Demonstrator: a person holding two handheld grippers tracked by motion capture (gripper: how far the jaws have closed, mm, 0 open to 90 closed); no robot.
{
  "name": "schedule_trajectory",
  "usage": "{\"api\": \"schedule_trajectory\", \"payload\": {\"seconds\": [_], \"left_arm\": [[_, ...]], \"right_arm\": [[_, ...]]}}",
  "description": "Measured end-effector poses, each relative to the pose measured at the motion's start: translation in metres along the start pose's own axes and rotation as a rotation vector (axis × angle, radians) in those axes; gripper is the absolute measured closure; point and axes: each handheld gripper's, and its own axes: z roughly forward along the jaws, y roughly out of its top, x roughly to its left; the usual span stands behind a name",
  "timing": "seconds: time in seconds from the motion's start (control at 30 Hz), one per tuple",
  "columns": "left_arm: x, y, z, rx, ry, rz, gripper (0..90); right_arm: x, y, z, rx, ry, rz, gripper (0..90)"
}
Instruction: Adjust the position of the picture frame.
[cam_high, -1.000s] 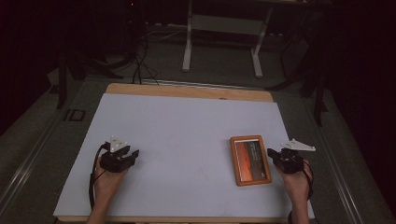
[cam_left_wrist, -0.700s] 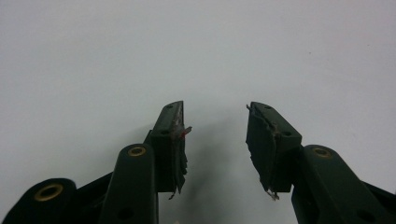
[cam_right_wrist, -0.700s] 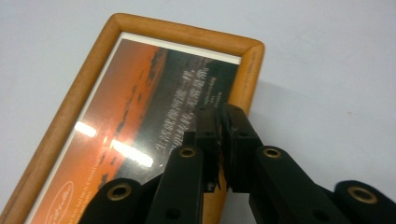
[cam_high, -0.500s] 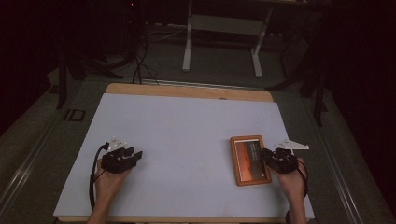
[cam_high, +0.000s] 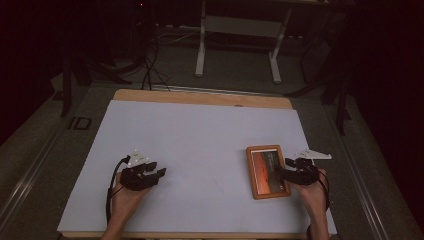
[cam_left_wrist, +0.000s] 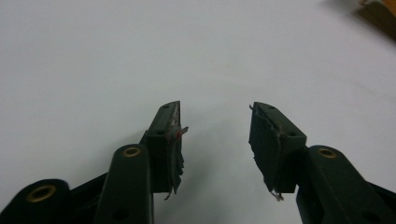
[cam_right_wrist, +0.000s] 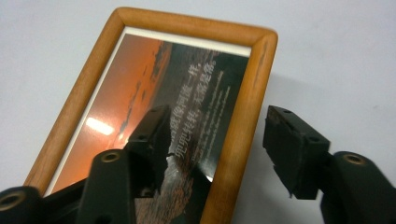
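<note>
High view: one picture frame (cam_high: 267, 171), two grippers, one white table (cam_high: 200, 140).

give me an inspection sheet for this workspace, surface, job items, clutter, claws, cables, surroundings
surface: white sheet over a wooden table, flat and bare apart from the frame
job's things: wooden picture frame lying flat near the right edge, glass up, sunset picture with text
clutter: nothing seen
grippers: right claw open, jaws just been opening, straddling the frame's long side rail, one over the glass and one outside it, pads not pressing; left claw open with nothing between, jaws just widened
cables: a black cable loops from the left claw; dark cables on the floor behind
surroundings: dim room, white desk legs beyond the table
</note>
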Motion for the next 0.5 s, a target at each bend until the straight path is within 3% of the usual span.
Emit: {"api": "schedule_trajectory", "payload": {"seconds": [0.17,0.5], "left_arm": [[-0.009,0.006,0.004,0.001,-0.019,0.018,50.8],[-0.023,0.019,0.016,0.004,-0.085,0.028,50.4]], "right_arm": [[-0.005,-0.003,0.002,0.003,0.033,0.033,36.9],[-0.003,-0.004,0.004,0.01,0.058,0.033,35.9]]}}
